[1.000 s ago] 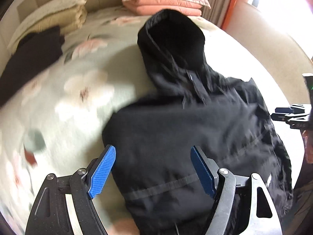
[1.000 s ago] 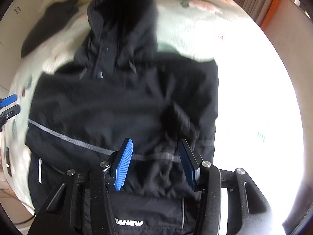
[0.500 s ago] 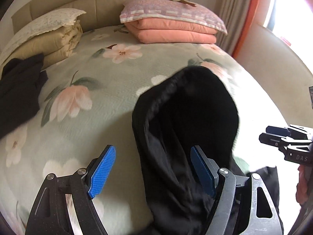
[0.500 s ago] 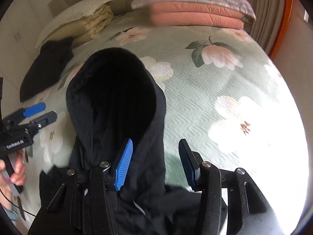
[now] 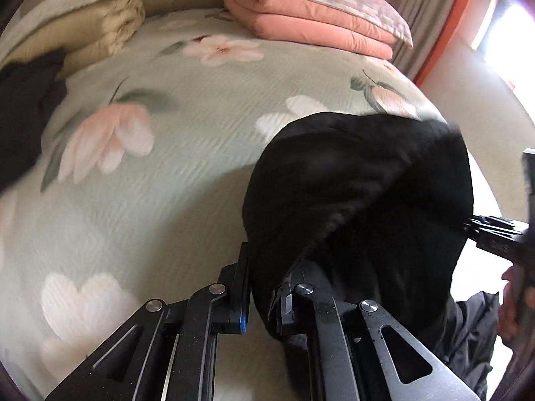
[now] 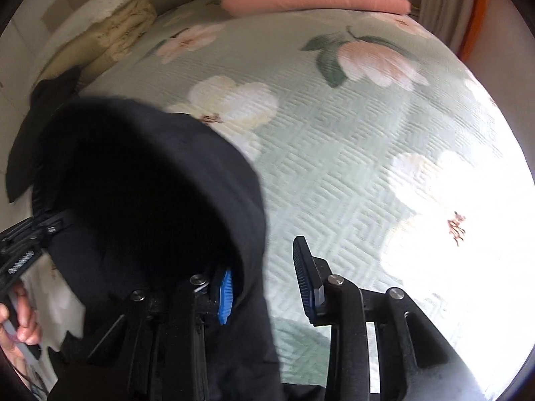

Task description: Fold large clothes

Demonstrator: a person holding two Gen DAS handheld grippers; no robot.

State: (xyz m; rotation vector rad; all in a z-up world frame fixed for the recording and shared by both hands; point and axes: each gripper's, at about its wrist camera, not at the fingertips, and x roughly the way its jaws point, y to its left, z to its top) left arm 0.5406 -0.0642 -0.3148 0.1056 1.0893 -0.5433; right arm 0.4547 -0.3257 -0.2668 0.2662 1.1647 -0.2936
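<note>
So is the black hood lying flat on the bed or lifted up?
Lifted at its near edge. The left hand-held gripper is shut on the black hood, which bulges above the floral bedspread.

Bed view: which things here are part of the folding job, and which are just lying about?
Job:
black hooded jacket
left gripper, shut on the hood edge
right gripper, closing, hood edge between its fingers

Lying about:
pink folded blanket
beige bedding
dark garment
</note>
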